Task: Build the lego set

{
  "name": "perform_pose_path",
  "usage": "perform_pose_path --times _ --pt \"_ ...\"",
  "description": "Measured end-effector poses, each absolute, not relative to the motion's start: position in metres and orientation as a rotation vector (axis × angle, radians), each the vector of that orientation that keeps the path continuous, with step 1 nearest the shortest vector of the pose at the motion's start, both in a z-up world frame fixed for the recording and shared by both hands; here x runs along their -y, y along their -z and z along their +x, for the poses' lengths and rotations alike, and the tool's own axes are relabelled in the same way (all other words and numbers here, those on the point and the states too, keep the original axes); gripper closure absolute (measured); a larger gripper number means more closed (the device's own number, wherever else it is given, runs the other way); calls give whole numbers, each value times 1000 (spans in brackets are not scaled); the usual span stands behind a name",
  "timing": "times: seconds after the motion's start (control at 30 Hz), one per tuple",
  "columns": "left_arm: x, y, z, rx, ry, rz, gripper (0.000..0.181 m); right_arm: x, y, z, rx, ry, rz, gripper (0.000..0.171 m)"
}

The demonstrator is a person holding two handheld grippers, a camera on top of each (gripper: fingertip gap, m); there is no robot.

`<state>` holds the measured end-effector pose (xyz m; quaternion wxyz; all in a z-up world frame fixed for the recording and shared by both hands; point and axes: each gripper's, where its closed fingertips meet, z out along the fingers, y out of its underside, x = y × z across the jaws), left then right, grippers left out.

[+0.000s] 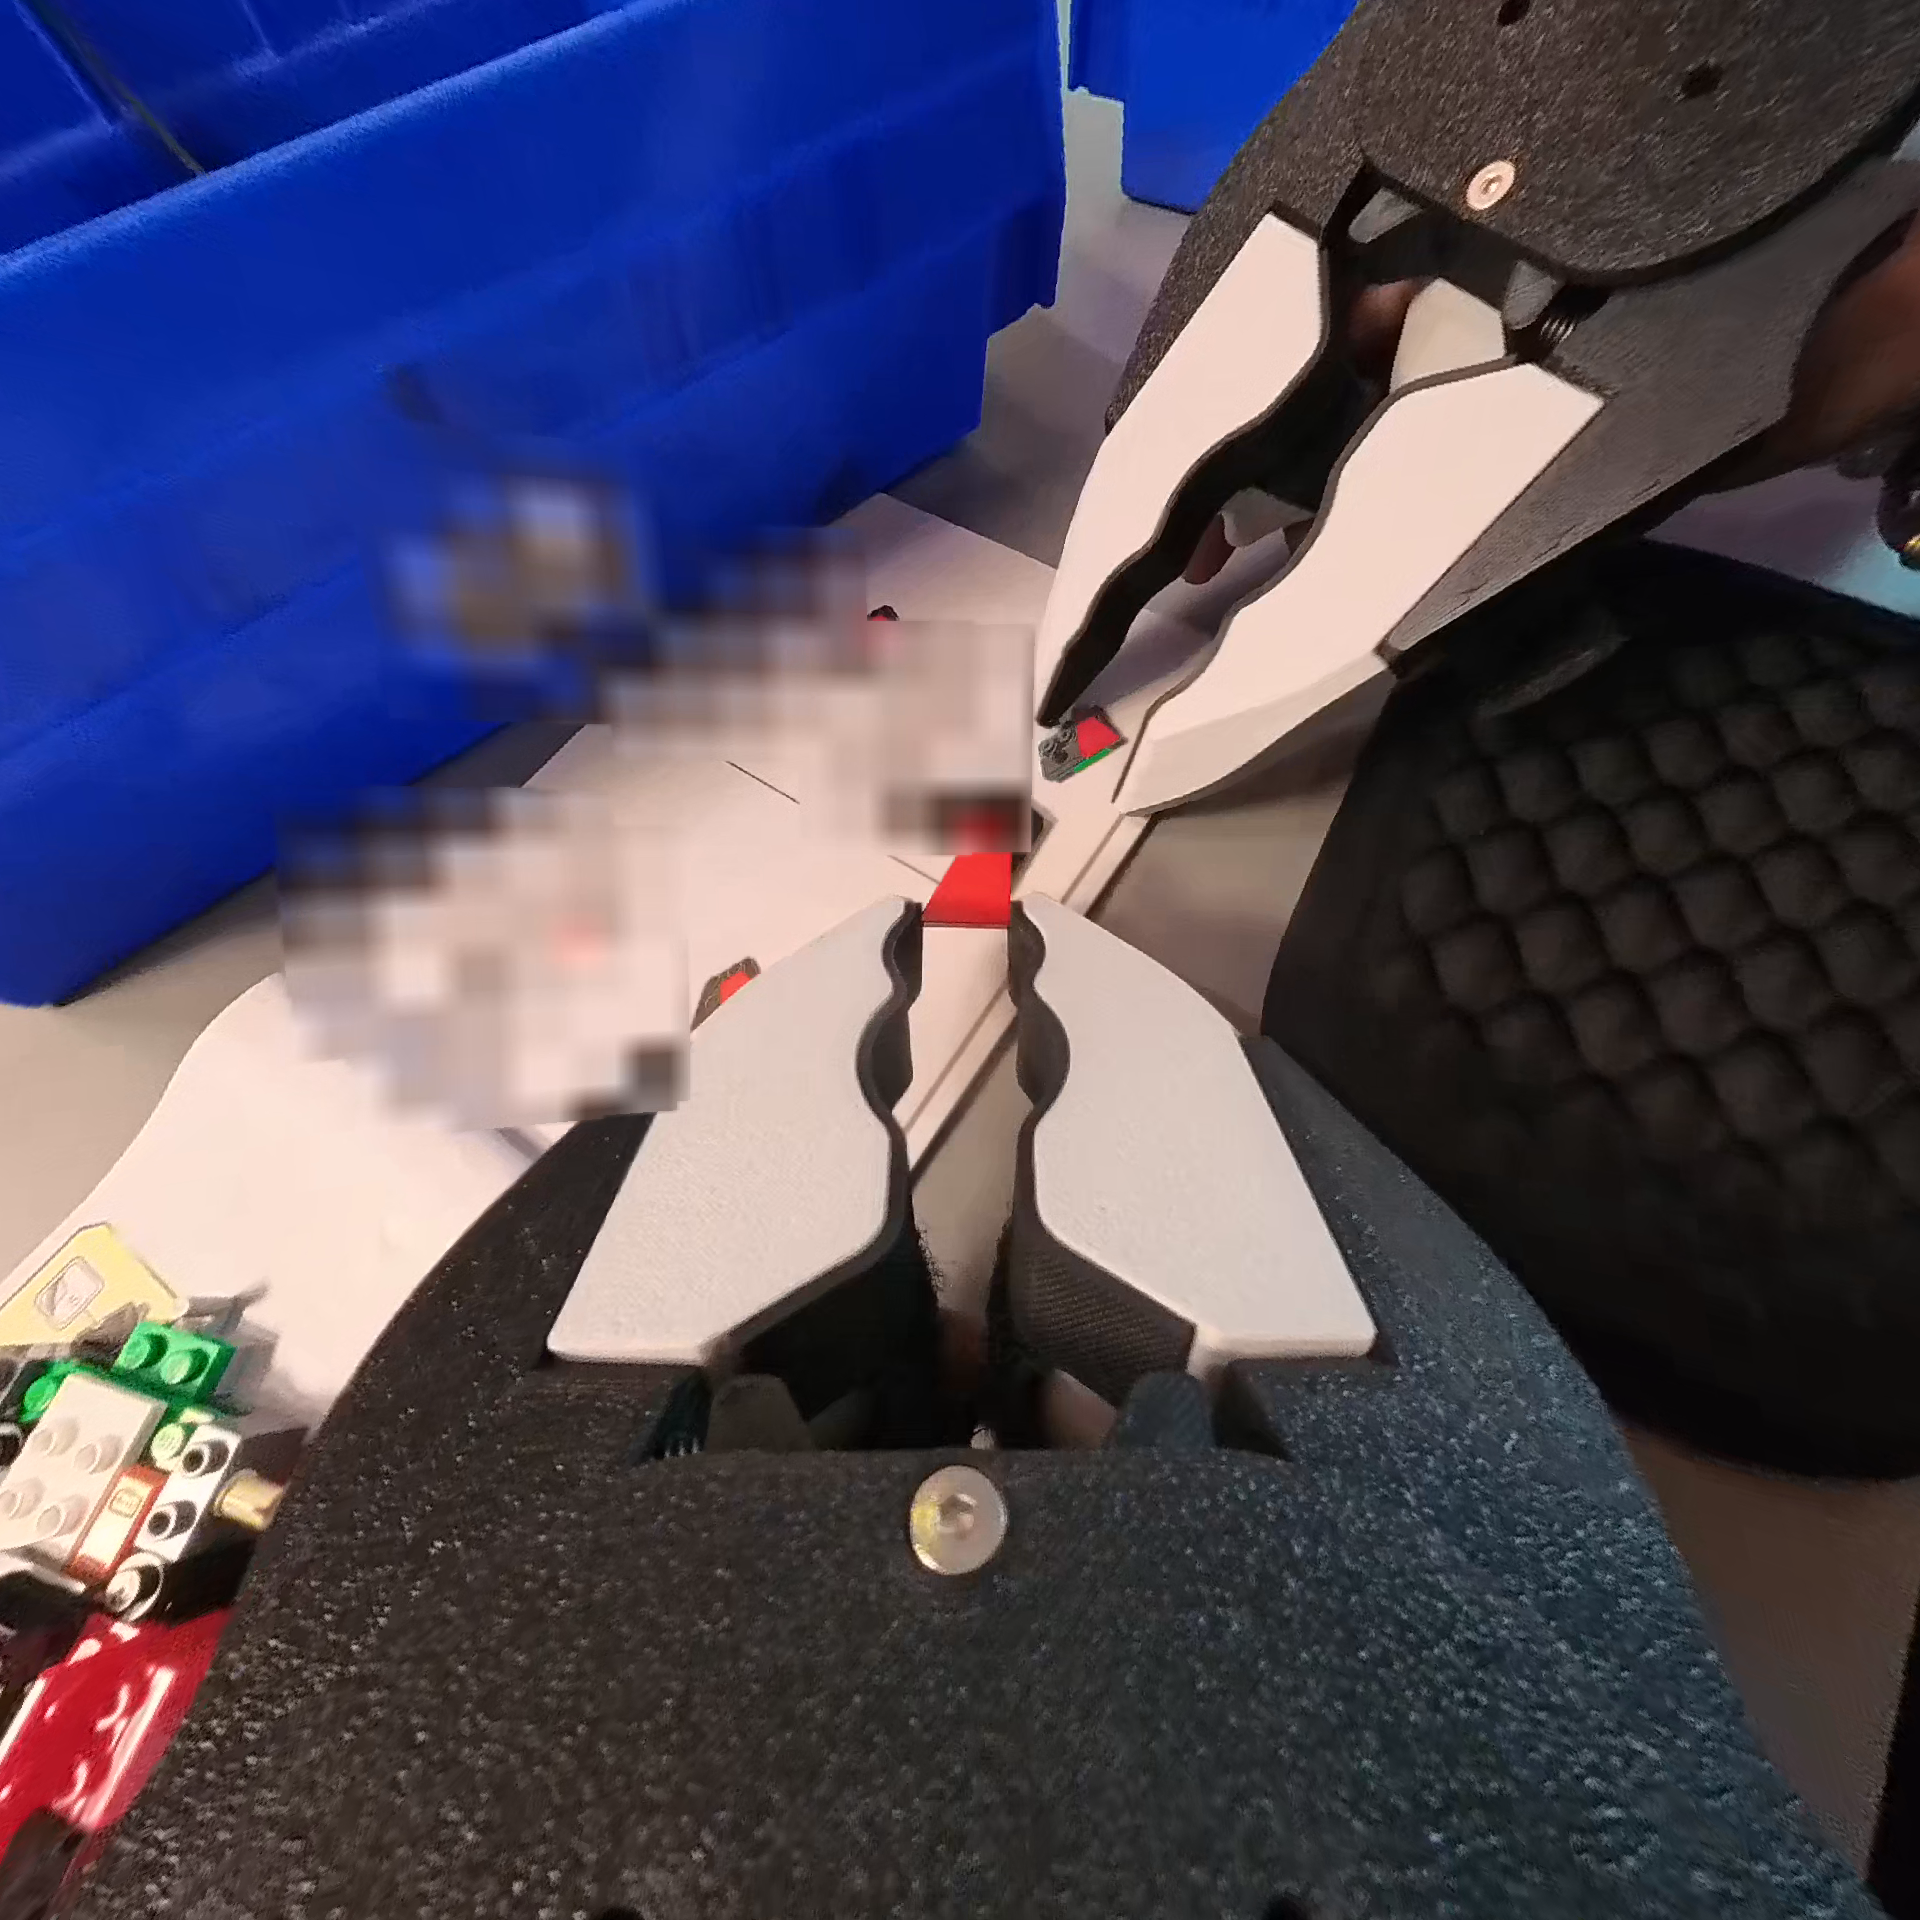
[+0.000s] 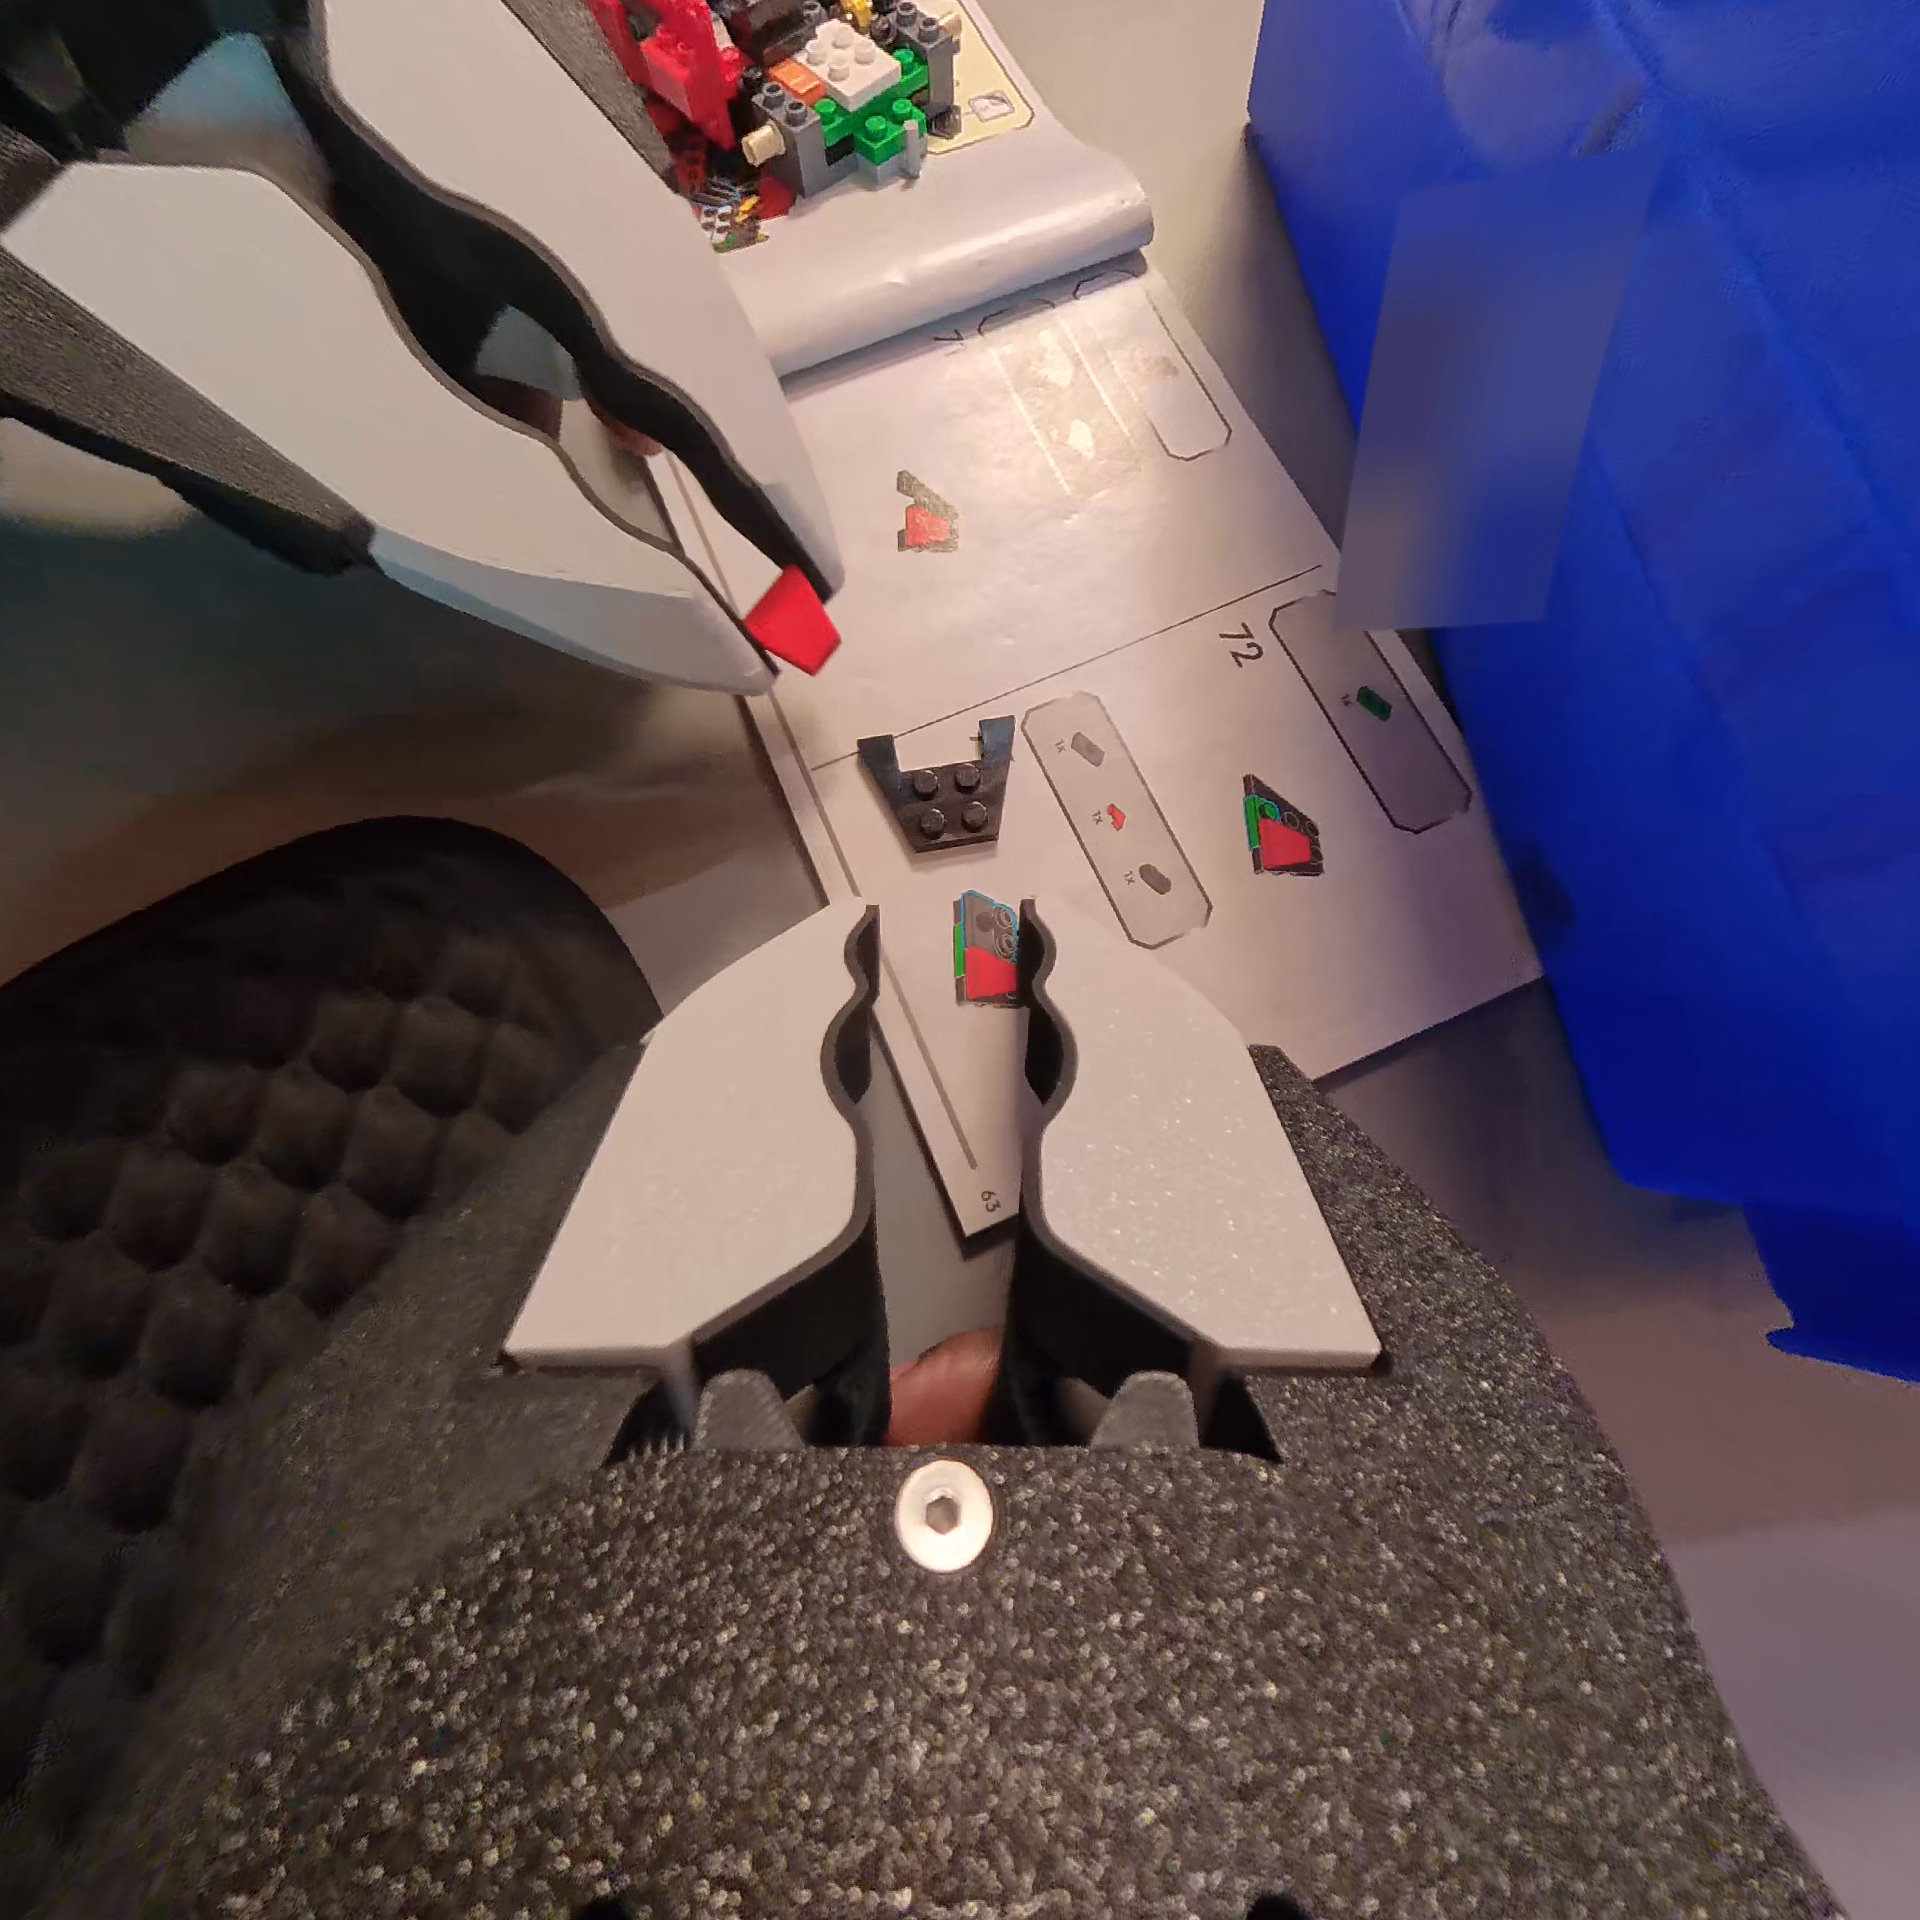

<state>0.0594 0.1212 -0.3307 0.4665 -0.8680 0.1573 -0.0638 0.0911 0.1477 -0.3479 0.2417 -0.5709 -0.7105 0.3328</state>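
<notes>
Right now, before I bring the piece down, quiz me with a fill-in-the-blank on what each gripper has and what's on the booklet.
1. The left gripper is shut on a small ____ slope brick.
2. The right gripper is open and holds ____.
3. The black wedge plate lies on the open ____.
4. The partly built model stands at the booklet's ____ end in the right wrist view.

Missing: red; nothing; instruction booklet; far

Glossy paper booklet; smooth plastic red slope; matt grey fingers

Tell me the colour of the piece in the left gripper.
Red, clearest in the right wrist view.
</notes>
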Motion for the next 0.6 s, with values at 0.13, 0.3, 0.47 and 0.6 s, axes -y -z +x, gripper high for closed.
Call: perform_pose_path --times 0.13,0.3,0.47,0.6 --pt "-129 332 64 -380 192 -2155 166 -150 338 90 1947 -968 -1534 146" --pt "-135 339 63 -400 166 -2223 166 -154 342 89 1994 -946 -1537 148" --pt "-132 339 57 -433 123 -2234 166 -146 349 86 2071 -971 -1504 147" --pt "-132 334 58 -566 112 -2206 166 -146 348 81 2101 -952 -1474 145"
